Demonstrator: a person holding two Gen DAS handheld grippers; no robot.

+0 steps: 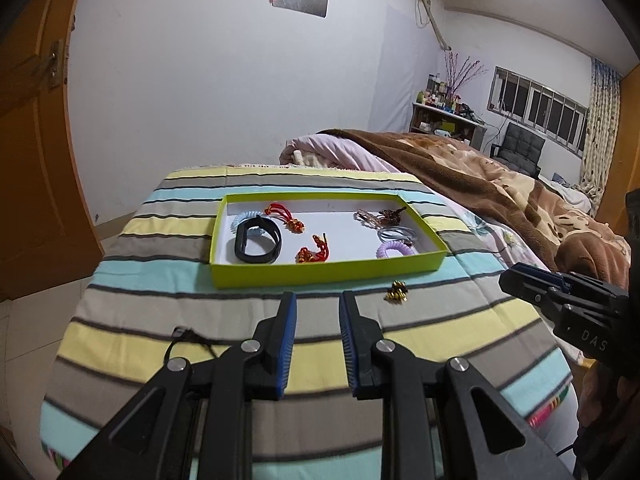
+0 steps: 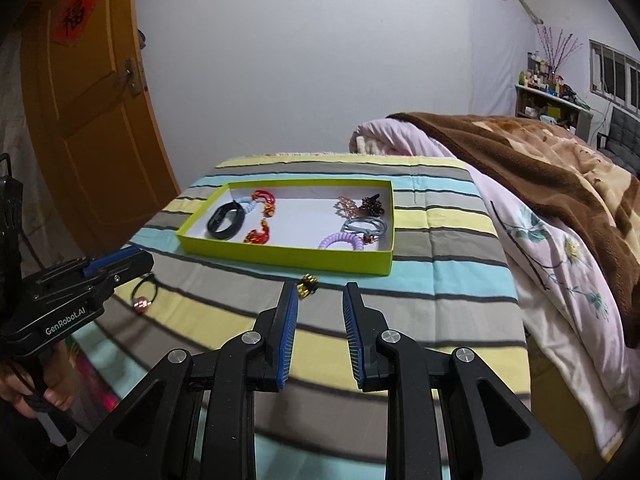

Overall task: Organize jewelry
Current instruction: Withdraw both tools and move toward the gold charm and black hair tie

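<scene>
Left gripper [image 1: 318, 300] and right gripper [image 2: 320, 290]: jaws apart, nothing between them, both short of the lime-green tray [image 1: 326, 274] on the striped cloth [image 1: 160, 292]; inside the tray, black wristband [image 1: 258, 244] and hair ties; just outside its near wall, gold clip [image 1: 396, 293].

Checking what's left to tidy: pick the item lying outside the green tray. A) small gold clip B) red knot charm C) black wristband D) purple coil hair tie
A: the small gold clip lies on the striped cloth before the green tray.
</scene>
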